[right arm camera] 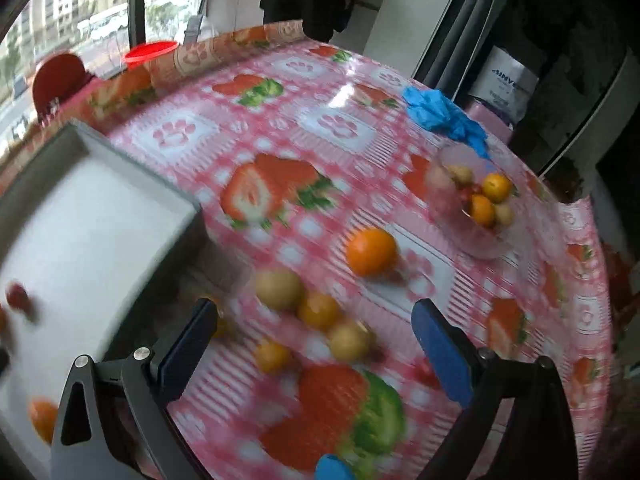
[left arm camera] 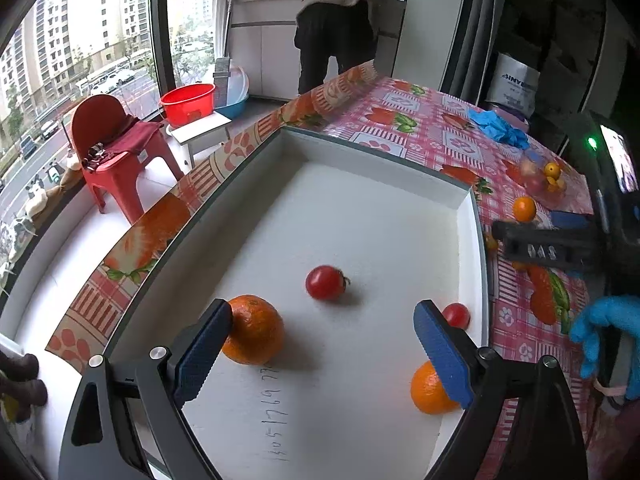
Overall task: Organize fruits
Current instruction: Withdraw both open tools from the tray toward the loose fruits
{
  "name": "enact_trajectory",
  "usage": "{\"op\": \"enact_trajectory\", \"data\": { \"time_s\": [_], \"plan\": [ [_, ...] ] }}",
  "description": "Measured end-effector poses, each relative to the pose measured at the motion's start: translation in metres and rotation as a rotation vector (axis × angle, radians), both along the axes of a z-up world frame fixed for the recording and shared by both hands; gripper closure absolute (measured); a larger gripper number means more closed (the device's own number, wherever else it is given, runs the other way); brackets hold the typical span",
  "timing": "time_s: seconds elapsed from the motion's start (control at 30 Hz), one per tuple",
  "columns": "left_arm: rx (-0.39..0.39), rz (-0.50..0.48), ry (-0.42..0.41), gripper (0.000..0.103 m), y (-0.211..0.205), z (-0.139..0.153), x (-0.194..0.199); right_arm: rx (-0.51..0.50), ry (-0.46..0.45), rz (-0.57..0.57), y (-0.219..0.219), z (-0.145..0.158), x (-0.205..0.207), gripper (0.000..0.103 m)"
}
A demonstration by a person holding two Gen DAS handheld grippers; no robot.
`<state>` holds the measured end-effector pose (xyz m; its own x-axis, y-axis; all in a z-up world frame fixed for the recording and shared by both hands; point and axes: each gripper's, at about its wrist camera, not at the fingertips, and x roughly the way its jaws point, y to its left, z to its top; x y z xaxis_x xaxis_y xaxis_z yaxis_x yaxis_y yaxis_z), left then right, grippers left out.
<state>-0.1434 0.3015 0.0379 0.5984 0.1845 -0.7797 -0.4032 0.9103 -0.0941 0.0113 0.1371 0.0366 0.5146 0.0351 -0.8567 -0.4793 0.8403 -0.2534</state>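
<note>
The left gripper [left arm camera: 322, 350] pointed steeply down into the white tray [left arm camera: 476, 240], its blue fingers [left arm camera: 202, 354] spread wide with nothing between them. A large orange [left arm camera: 256, 330] lay on the tray floor just behind the left finger, and a second orange [left arm camera: 430, 390] sat partly hidden behind the right finger. 1 tomato [left arm camera: 326, 282] rested near the tray's middle, well apart from both fingers, and another tomato [left arm camera: 458, 314] lay close to the tray's right wall.

The right gripper [right arm camera: 316, 346] tilted down over the desk [right arm camera: 304, 128] beside the tray [right arm camera: 132, 168], fingers [right arm camera: 442, 354] also wide apart and gripping nothing. That view was smeared by motion blur. Beneath the gap lay a cluster of about 5 small fruits [right arm camera: 316, 312], yellow and orange, though the blur made the count unsure. A lone orange [right arm camera: 372, 251] sat farther off on the cloth, and a clear bowl [right arm camera: 472, 240] beyond it held more small fruits. A crumpled blue glove [right arm camera: 440, 114] lay near the desk's far edge.

In the left view, a blue-gloved hand [left arm camera: 608, 336] at the right edge gripped the right gripper's handle, whose dark finger [left arm camera: 544, 246] reached over the desk beside the tray. A person [left arm camera: 340, 16] stood bent at a counter in the background.
</note>
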Motion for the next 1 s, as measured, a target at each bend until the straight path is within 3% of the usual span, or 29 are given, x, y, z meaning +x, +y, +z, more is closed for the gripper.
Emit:
{"op": "enact_trajectory", "data": {
  "time_s": [0.07,0.2,0.3,0.63,1.0],
  "plan": [
    [-0.004,-0.004,-0.003,0.01,-0.002,0.001,0.001,0.005,0.03,-0.006,-0.022,-0.002,-0.008,0.005],
    [0.001,-0.019,-0.016,0.01,-0.009,0.005,0.001,0.129,0.075,-0.057,-0.067,0.005,-0.018,0.005],
    [0.004,-0.024,-0.021,0.01,-0.016,0.007,0.003,0.228,0.099,-0.065,-0.075,0.011,-0.023,0.005],
    [0.029,-0.039,-0.025,0.01,-0.027,0.014,-0.001,0.274,0.173,0.038,-0.029,-0.013,-0.038,0.005],
    [0.017,-0.01,-0.001,0.01,-0.018,0.005,-0.003,0.222,0.122,0.159,0.007,-0.027,-0.061,0.0]
  ]
}}
